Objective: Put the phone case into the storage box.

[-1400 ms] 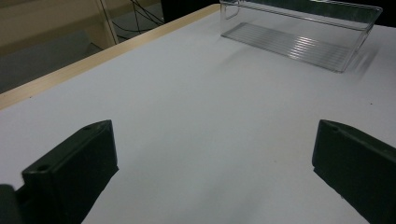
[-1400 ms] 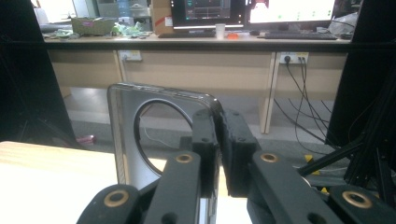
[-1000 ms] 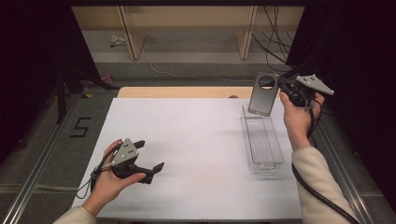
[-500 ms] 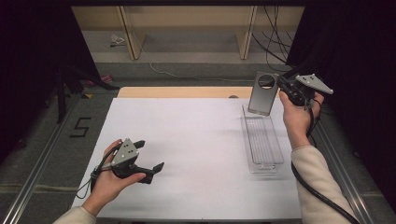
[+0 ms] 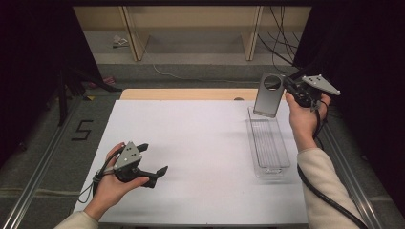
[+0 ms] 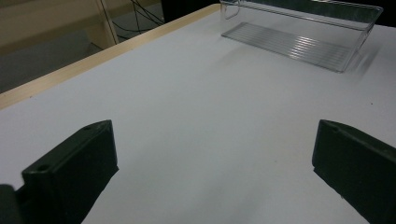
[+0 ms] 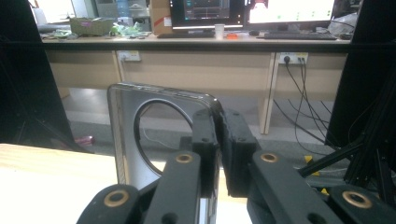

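Observation:
My right gripper (image 5: 286, 86) is shut on a grey phone case (image 5: 267, 95) with a round camera cutout. It holds the case upright in the air over the far end of a clear plastic tray (image 5: 268, 143). In the right gripper view the two jaws pinch the phone case (image 7: 159, 135) by its right edge, with my right gripper (image 7: 219, 140) closed tight. My left gripper (image 5: 154, 160) rests in a hand near the table's front left, open, with nothing between its jaws. In the left gripper view its fingertips (image 6: 74, 163) stand wide apart over bare white table, and the tray (image 6: 299, 32) lies far ahead.
The white table top (image 5: 191, 143) has a wooden strip along its far edge. Beyond it stand wooden shelf frames (image 5: 191, 28) and loose cables on the floor. A black cable (image 5: 329, 195) trails from the right gripper along the sleeve.

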Available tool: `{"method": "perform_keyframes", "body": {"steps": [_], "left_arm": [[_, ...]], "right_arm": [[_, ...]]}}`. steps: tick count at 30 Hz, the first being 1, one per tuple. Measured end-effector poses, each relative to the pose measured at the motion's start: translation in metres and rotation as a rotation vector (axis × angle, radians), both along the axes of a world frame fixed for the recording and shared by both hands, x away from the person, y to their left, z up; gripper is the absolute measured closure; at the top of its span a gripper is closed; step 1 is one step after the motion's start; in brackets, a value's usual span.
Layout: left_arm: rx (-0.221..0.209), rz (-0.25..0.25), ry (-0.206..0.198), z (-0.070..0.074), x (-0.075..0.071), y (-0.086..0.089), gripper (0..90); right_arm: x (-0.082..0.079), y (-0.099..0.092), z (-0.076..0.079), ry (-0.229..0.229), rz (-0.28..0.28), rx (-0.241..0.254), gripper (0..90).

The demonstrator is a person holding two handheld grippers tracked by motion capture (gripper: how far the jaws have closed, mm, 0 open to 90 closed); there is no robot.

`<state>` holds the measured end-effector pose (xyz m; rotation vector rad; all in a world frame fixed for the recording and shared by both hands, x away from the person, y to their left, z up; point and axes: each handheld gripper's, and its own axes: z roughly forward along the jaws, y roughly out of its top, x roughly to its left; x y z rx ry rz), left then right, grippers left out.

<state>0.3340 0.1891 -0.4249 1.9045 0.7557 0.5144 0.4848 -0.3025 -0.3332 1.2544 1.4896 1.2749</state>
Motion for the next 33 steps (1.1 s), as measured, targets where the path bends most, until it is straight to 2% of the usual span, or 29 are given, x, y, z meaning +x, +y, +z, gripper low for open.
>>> {"method": "perform_keyframes", "body": {"steps": [33], "left_arm": [[-0.001, -0.001, 0.003, -0.0008, 0.0005, 0.0003, 0.0]], "right_arm": [[0.0077, 0.0027, -0.0005, 0.0, 0.005, -0.003, 85.2]]}}
